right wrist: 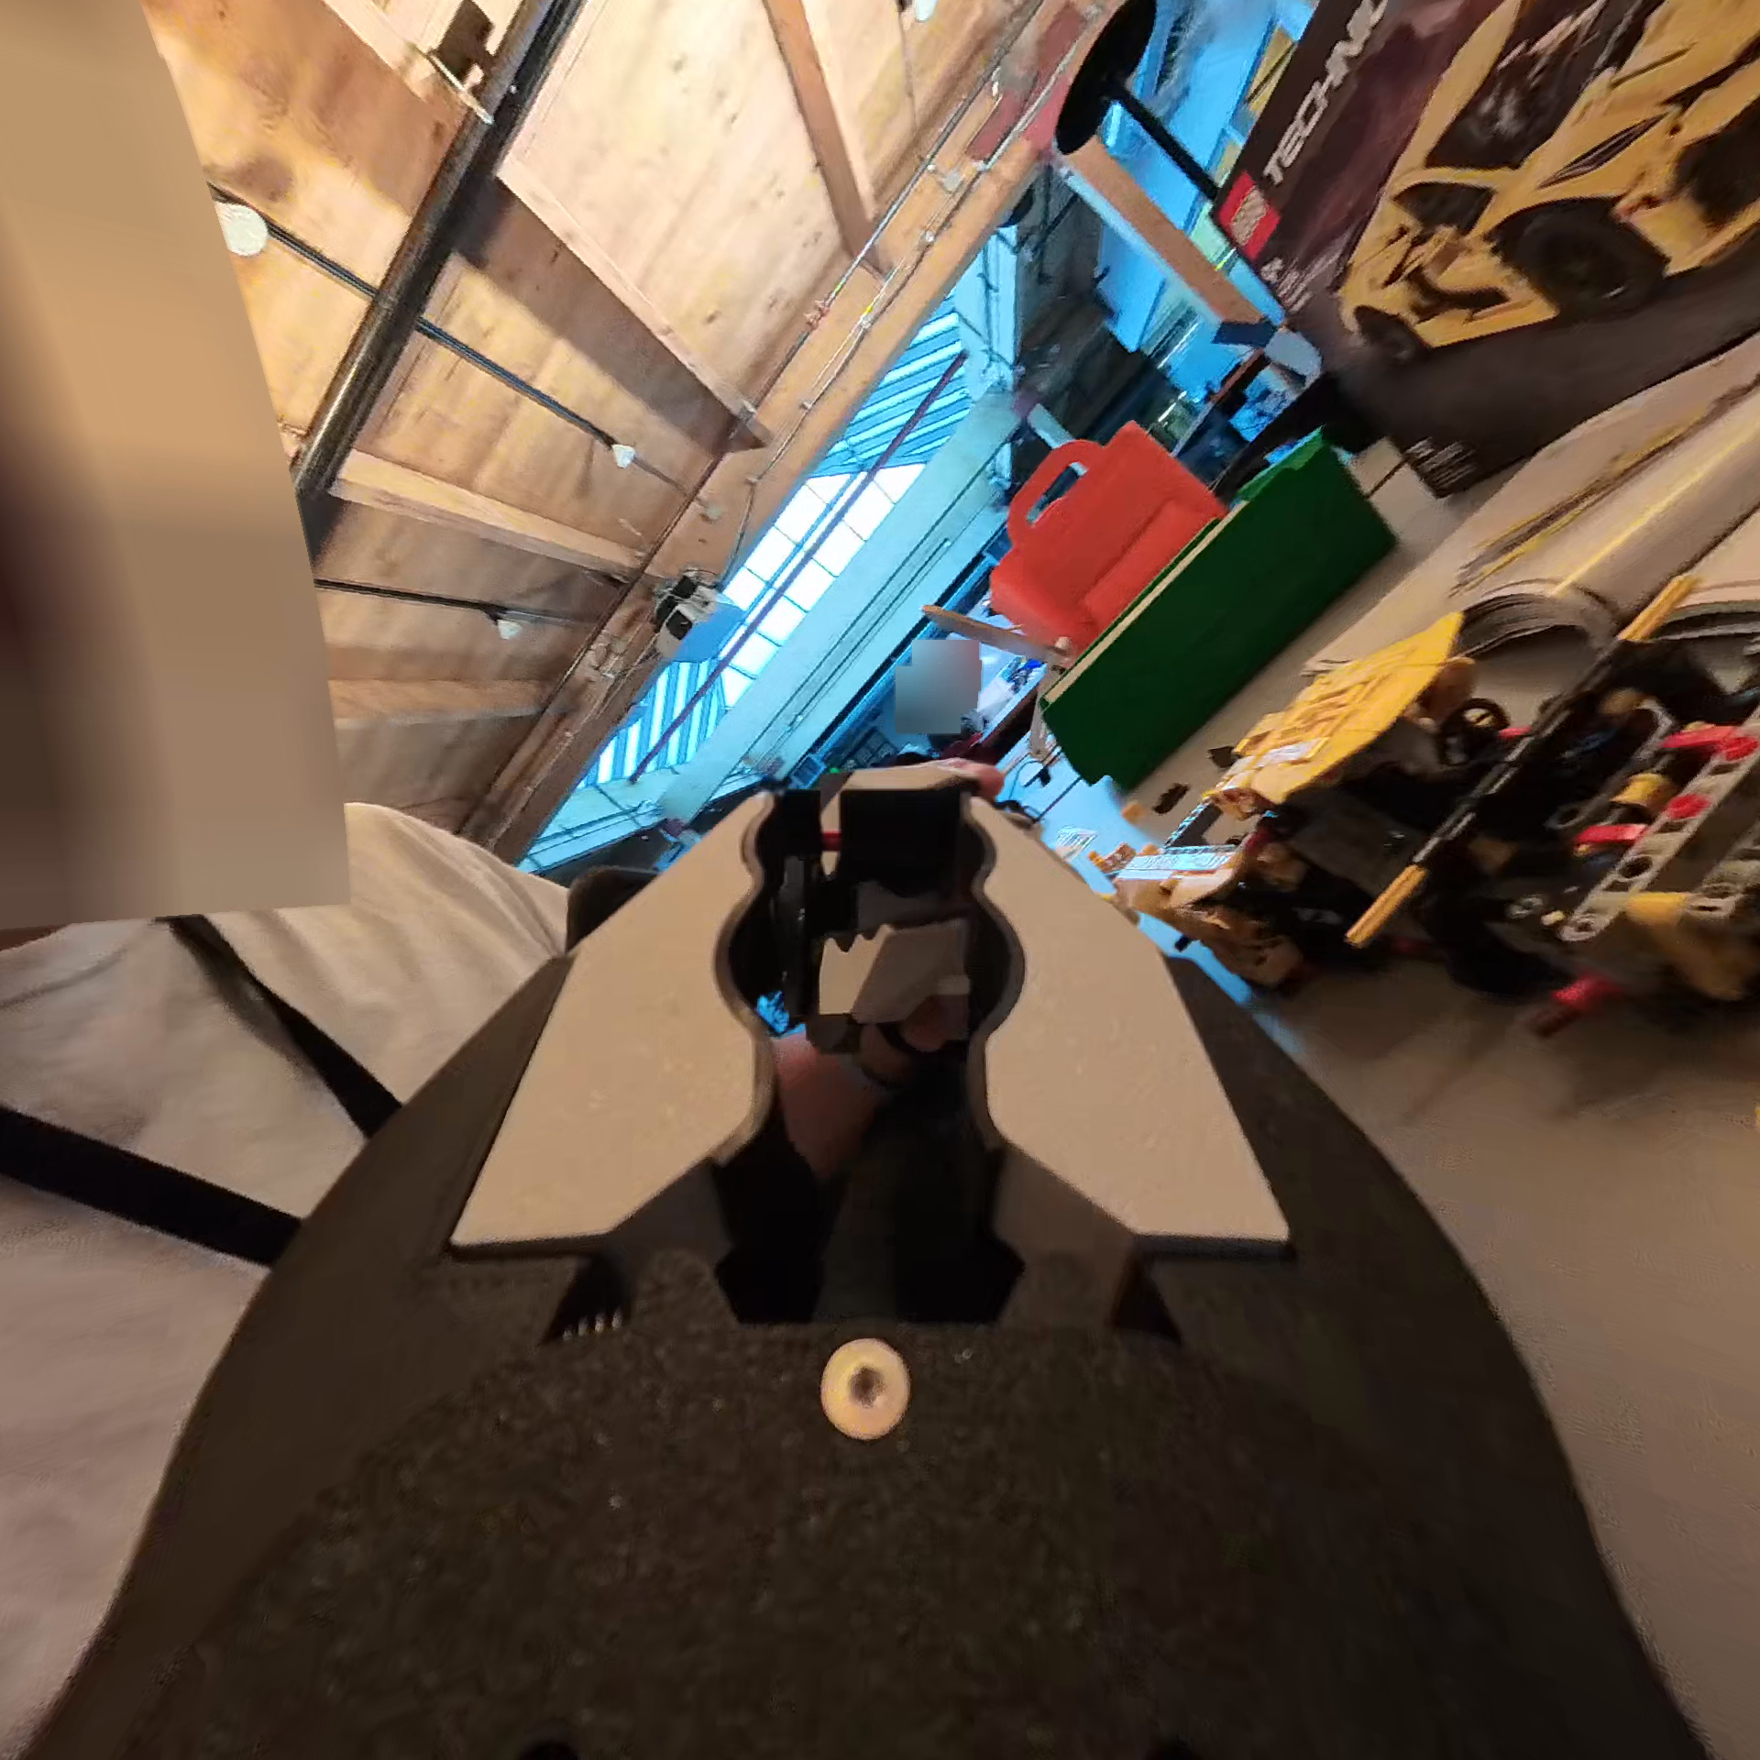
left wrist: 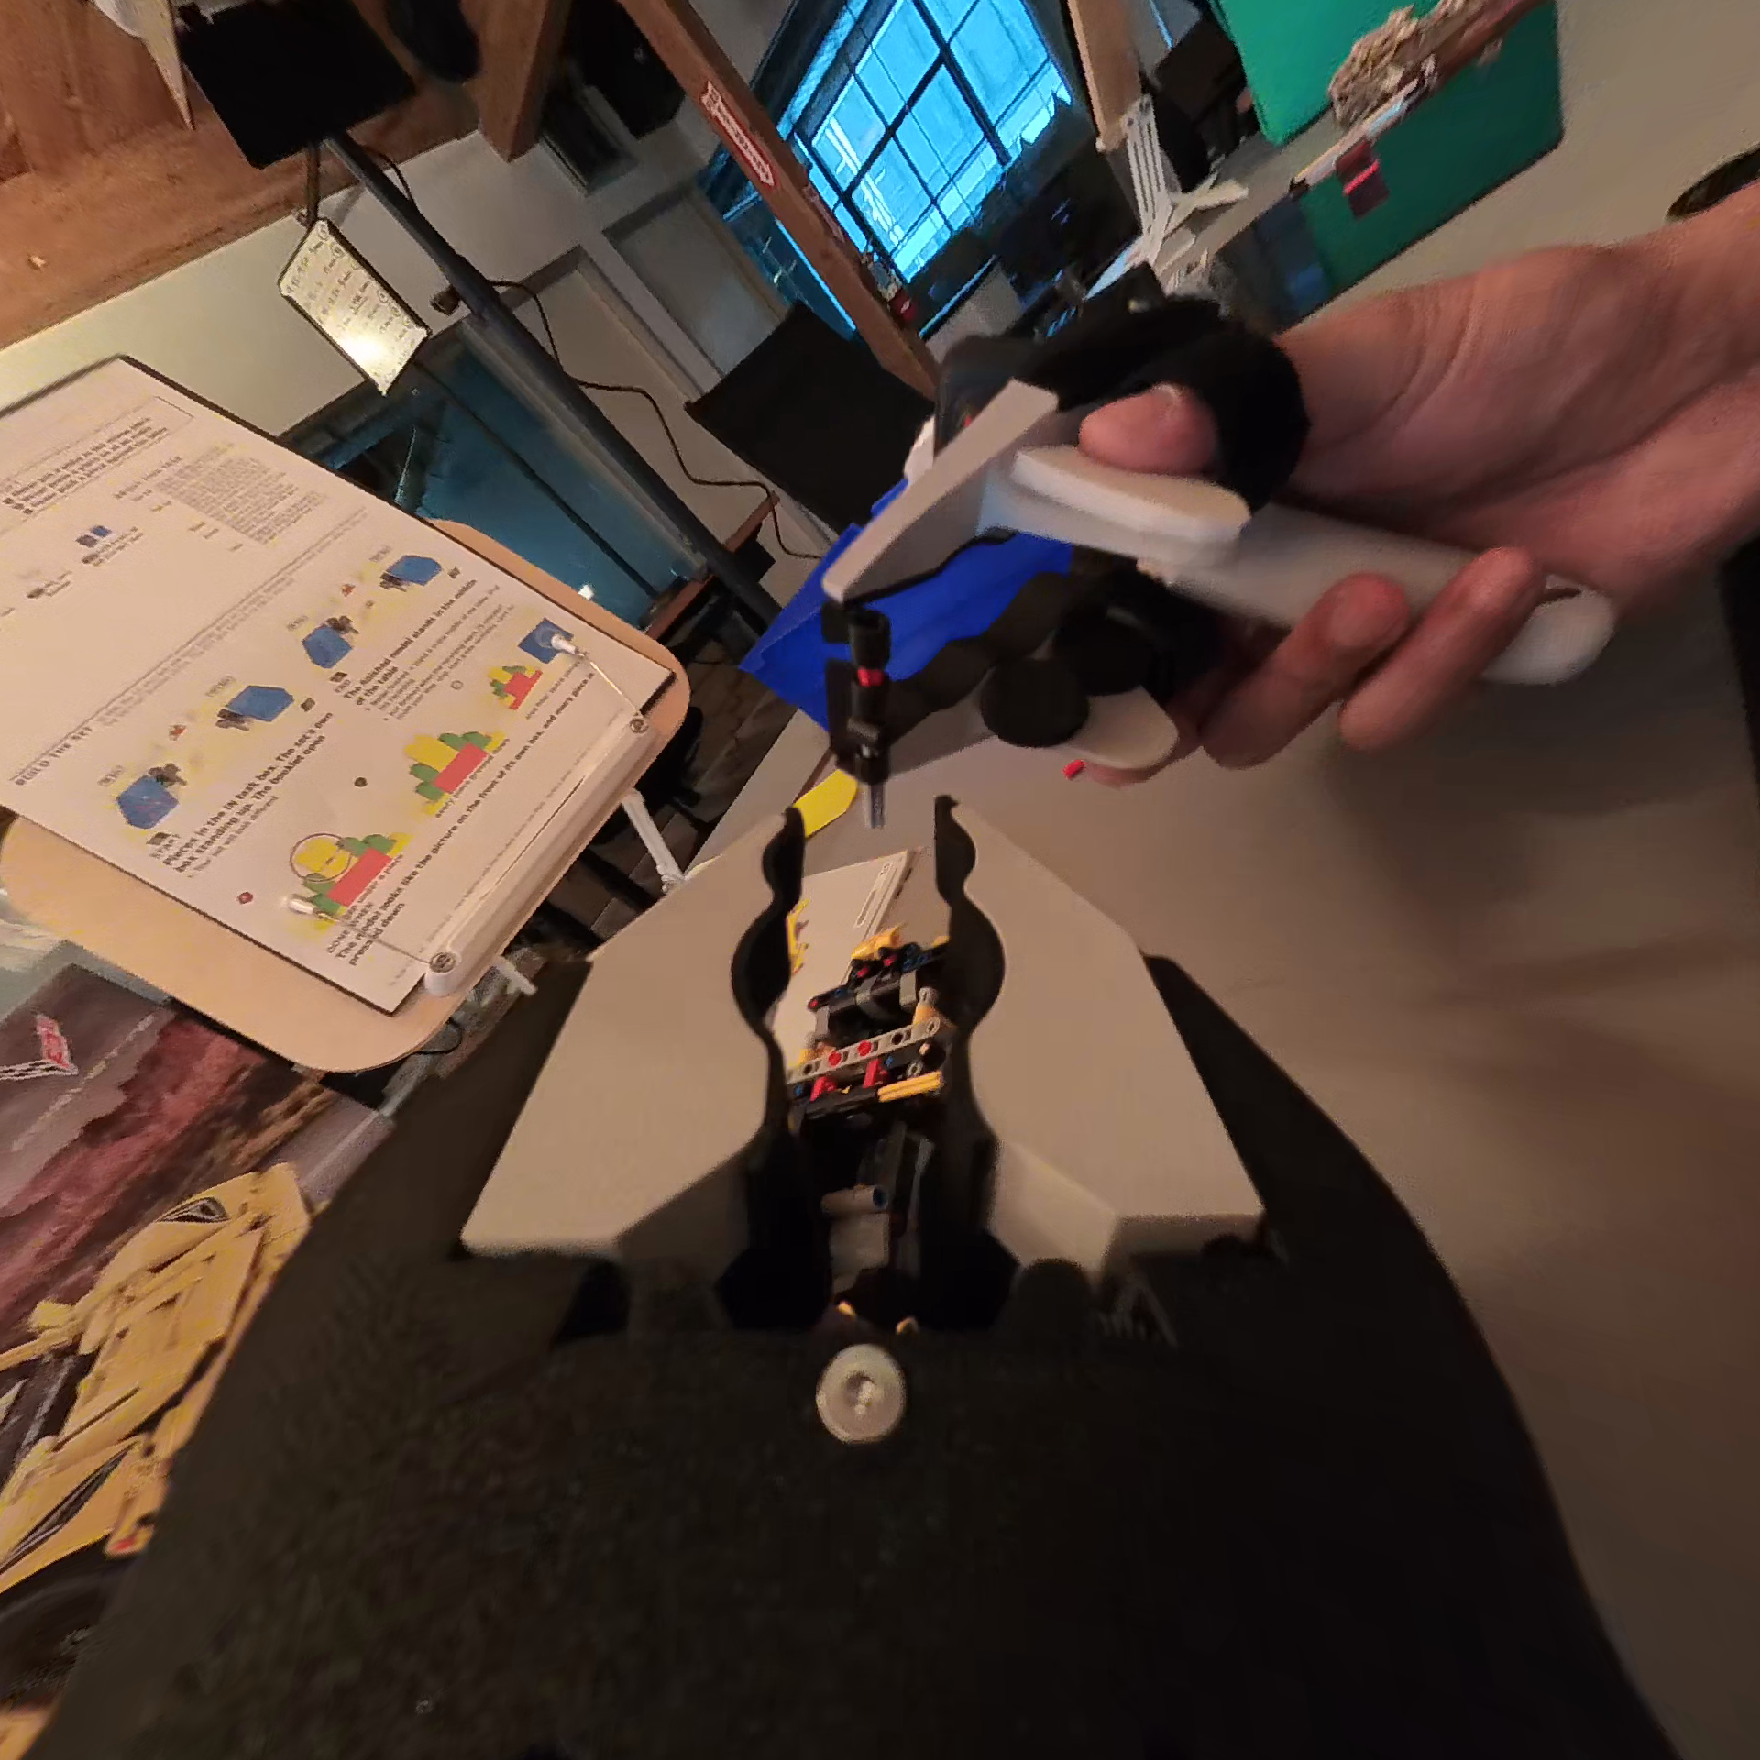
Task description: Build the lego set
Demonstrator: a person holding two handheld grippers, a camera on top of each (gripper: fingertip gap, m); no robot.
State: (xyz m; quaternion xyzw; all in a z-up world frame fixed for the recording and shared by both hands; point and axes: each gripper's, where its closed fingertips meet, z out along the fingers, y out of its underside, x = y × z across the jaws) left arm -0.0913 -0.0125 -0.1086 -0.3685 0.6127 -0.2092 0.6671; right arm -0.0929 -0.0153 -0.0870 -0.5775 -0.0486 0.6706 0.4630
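1. Left wrist view: the left claw (left wrist: 862, 829) stands at a narrow gap. A lego chassis (left wrist: 871, 1038) of black, yellow and red parts shows between its fingers, but whether they press it or it lies on the grey counter (left wrist: 1429, 1048) beyond, I cannot tell.
2. Just above the fingertips the right claw (left wrist: 862, 705), carried by a hand (left wrist: 1476, 457), pinches a slim black rod assembly (left wrist: 865, 695) with red bands, its grey tip aimed down at the chassis.
3. To the left an instruction sheet (left wrist: 286, 686) is clipped to a wooden board, and the lego box (left wrist: 143, 1286) lies low at the edge.
4. Risk, as I judge it: the rod is thin and held near one end, so a tilted push could skew it in the grip or miss its hole. If the chassis is not held firm, it could shift under the push.
5. Right wrist view: the right claw (right wrist: 871, 810) is narrow, with the dark rod (right wrist: 795, 886) at its left fingertip and the other tool's grey body behind.
6. The partly built model (right wrist: 1524, 838) sits on the counter at the right, well apart, beside a green bin (right wrist: 1229, 610).
7. Hard to read: the rod's far end is hidden here, motion blur smears both views, and the target hole is not visible.
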